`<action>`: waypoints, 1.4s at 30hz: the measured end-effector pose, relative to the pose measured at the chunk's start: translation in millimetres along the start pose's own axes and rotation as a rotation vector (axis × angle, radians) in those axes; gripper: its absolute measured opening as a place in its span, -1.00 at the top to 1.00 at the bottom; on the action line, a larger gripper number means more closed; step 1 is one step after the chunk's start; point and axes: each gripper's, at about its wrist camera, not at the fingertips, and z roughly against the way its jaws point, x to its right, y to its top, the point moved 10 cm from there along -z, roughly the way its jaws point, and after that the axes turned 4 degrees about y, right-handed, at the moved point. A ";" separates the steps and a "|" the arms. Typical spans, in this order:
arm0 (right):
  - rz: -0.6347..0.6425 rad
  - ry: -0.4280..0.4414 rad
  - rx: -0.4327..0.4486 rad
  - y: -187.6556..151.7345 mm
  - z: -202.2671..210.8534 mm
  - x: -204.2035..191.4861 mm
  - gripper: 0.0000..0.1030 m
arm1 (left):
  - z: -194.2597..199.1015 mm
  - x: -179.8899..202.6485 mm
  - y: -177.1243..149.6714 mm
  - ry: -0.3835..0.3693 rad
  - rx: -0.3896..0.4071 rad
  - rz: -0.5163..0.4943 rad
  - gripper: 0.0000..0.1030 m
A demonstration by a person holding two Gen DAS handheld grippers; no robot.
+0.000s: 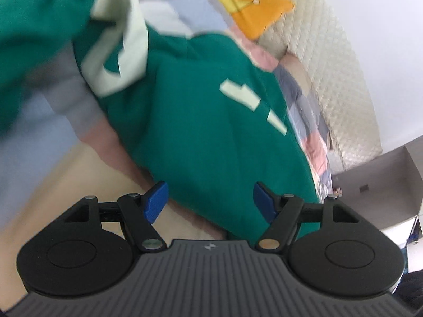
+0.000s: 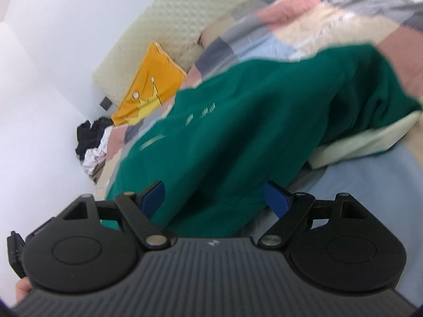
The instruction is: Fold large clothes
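Nearest the lens in the left wrist view, the left gripper [image 1: 210, 202] has its blue fingers [image 1: 156, 202] spread wide with nothing between them; the hem of the green sweatshirt [image 1: 201, 121] shows in the gap, though whether the pads touch the cloth cannot be told. The garment lies spread on the bed's patchwork quilt [image 1: 306, 105], probably laid out so it can be folded on a broad soft surface. At the upper left a bunched part with a pale lining [image 1: 116, 60] rises toward the camera, blurred, apparently a hood or sleeve turned over. Farther back an orange cushion [image 1: 253, 8] rests against the padded headboard [image 1: 330, 60], well clear of the work.

In the right wrist view the right gripper [image 2: 215, 198] is likewise wide open and empty, poised over the near edge of the sweatshirt [image 2: 224, 142]. To the left, a dark heap of clothes [image 2: 91, 134] sits by the wall. To the right the fabric bunches over pale lining. Both tools seem placed to take hold of an edge; the folding looks barely begun.
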 end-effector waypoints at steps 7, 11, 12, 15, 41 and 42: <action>-0.040 -0.057 -0.063 -16.1 -47.3 24.1 -0.64 | -34.7 6.6 -23.9 -0.035 -0.108 0.008 -0.46; -0.052 0.009 -0.028 -10.2 -56.7 17.9 -0.37 | -51.8 14.2 -33.0 -0.079 -0.162 0.019 -0.47; -0.036 0.016 -0.021 -8.1 -56.8 13.8 -0.16 | -56.9 14.7 -34.3 -0.079 -0.174 0.018 -0.49; 0.019 0.042 -0.010 -2.3 -51.2 -4.4 0.56 | -66.3 13.9 -35.0 -0.068 -0.187 0.014 -0.62; -0.083 0.257 0.209 56.7 57.5 -34.5 0.81 | -24.3 9.6 8.5 -0.188 0.047 0.040 -0.64; -0.100 0.208 0.192 55.0 48.4 -22.3 0.81 | -28.6 5.2 5.6 -0.164 0.031 0.041 -0.64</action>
